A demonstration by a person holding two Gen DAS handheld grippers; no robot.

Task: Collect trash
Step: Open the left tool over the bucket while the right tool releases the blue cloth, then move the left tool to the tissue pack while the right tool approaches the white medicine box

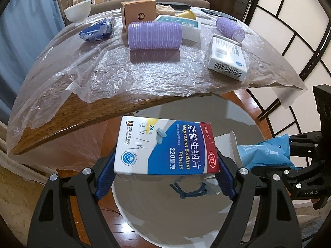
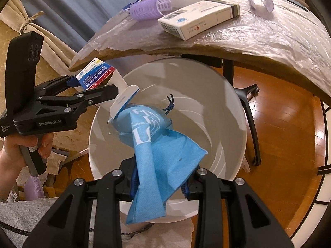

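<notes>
Both grippers are over the white trash bin (image 2: 233,111) beside the table, each with something in its grasp. The left gripper (image 1: 165,165) has its blue pads clamped on the two sides of a Naproxen Sodium tablet box (image 1: 165,146), end flap hanging open, the box held right above the bin's mouth. The right gripper (image 2: 159,186) is pinched on a light blue printed wrapper (image 2: 153,144), which dangles into the bin, its top touching the box's open flap. One dark blue knotted cord (image 2: 170,104) lies inside the bin. Up on the wooden table (image 1: 62,122), covered with crinkled clear plastic film (image 1: 124,72), the count runs: two purple hair rollers, one central (image 1: 154,35), one far right (image 1: 230,28); two white medicine boxes, one near the edge (image 1: 227,59), one behind (image 1: 184,25); one brown cardboard box (image 1: 138,14); one blue tissue packet (image 1: 98,30); one white bowl (image 1: 77,11); one yellow cup (image 1: 187,14) lying on its side.
</notes>
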